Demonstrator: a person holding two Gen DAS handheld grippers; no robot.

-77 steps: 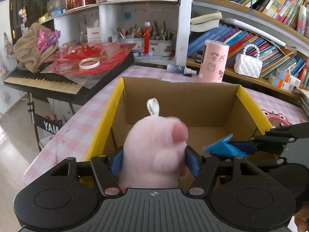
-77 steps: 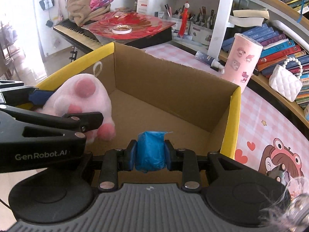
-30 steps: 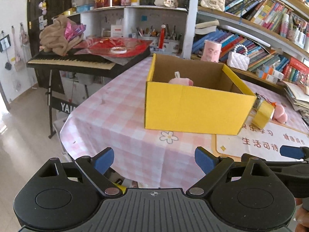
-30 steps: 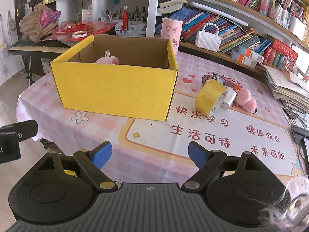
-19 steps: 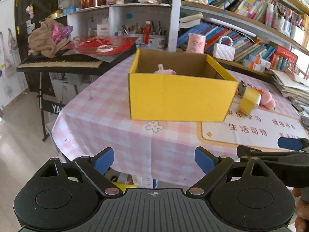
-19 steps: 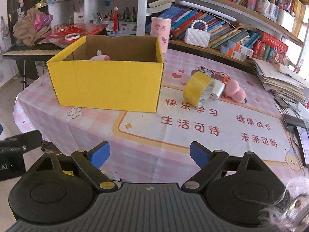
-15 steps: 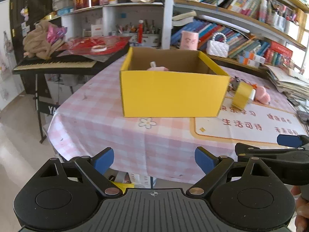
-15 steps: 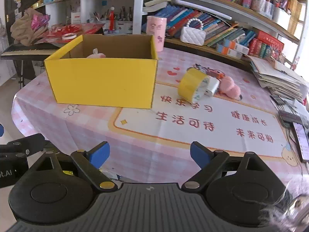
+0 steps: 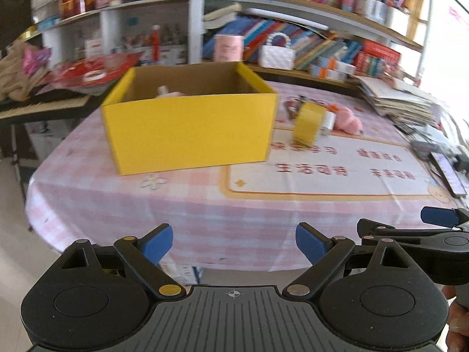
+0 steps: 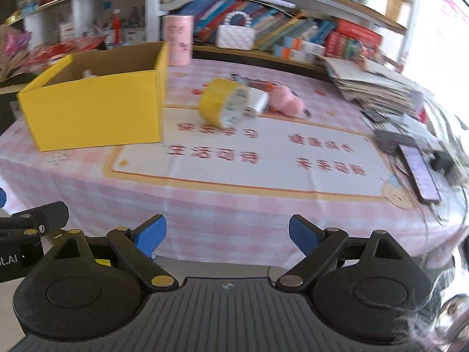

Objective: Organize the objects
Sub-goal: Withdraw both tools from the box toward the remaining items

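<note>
Left gripper (image 9: pixel 234 242): jaws wide, empty.
Right gripper (image 10: pixel 224 233): jaws just widened, empty.
Tape roll (image 10: pixel 224 106): worktop (image 10: pixel 263 205), right of box (image 10: pixel 93 108).
Risk: roll on edge may roll away if nudged.

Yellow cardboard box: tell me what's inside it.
Above the near wall of the yellow cardboard box, only the top of a pink plush toy with its white loop shows. The box floor is hidden by that wall.

Red Chinese characters on the white mat (image 10: pixel 263 158) over the tablecloth, too blurred to read, letters "t.AI" on the left gripper's body (image 10: pixel 11 259)
</note>
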